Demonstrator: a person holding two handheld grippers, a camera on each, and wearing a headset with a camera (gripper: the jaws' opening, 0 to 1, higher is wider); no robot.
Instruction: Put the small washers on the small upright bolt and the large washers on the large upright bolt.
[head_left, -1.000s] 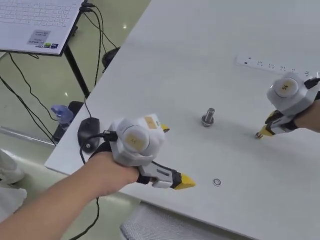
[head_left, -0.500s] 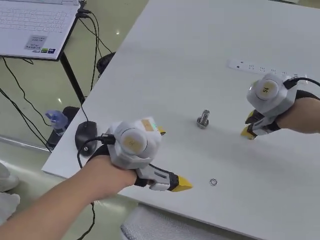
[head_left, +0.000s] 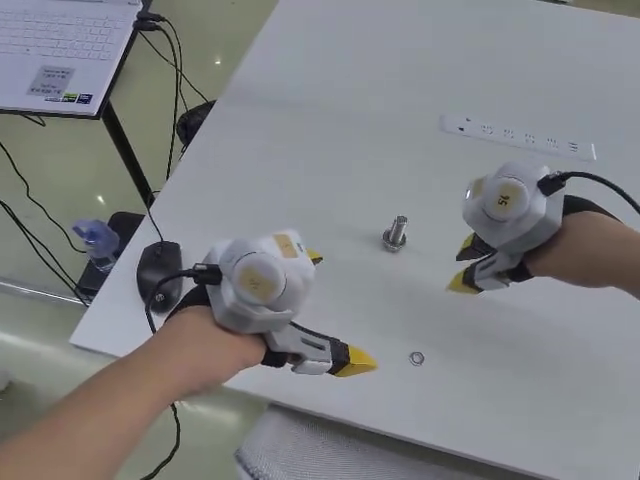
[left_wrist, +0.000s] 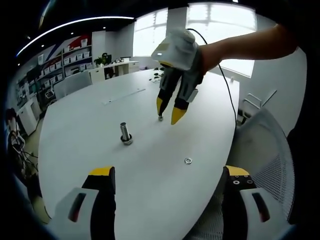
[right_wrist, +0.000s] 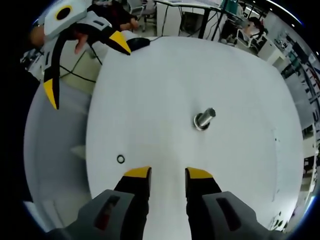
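The large upright bolt (head_left: 395, 234) stands mid-table, also in the left gripper view (left_wrist: 125, 135) and the right gripper view (right_wrist: 204, 119). One small washer (head_left: 416, 358) lies flat near the front edge, seen too from each gripper (left_wrist: 188, 160) (right_wrist: 120, 159). My left gripper (head_left: 336, 310) hovers left of the washer, jaws wide open and empty (left_wrist: 168, 172). My right gripper (head_left: 465, 265) hangs right of the large bolt, jaws a little apart with nothing between them (right_wrist: 168, 173). A small bolt (left_wrist: 160, 118) stands just under its fingertips.
A white power strip (head_left: 515, 136) lies at the back of the white table (head_left: 330, 120). Off the table's left edge are a laptop (head_left: 60, 50), cables, a mouse (head_left: 160, 268) and a bottle (head_left: 95, 238). A chair seat (head_left: 300, 450) sits below the front edge.
My right gripper has moved left, closer to the large bolt, and now covers the small bolt in the head view. The left gripper has hardly moved. The head camera shifted.
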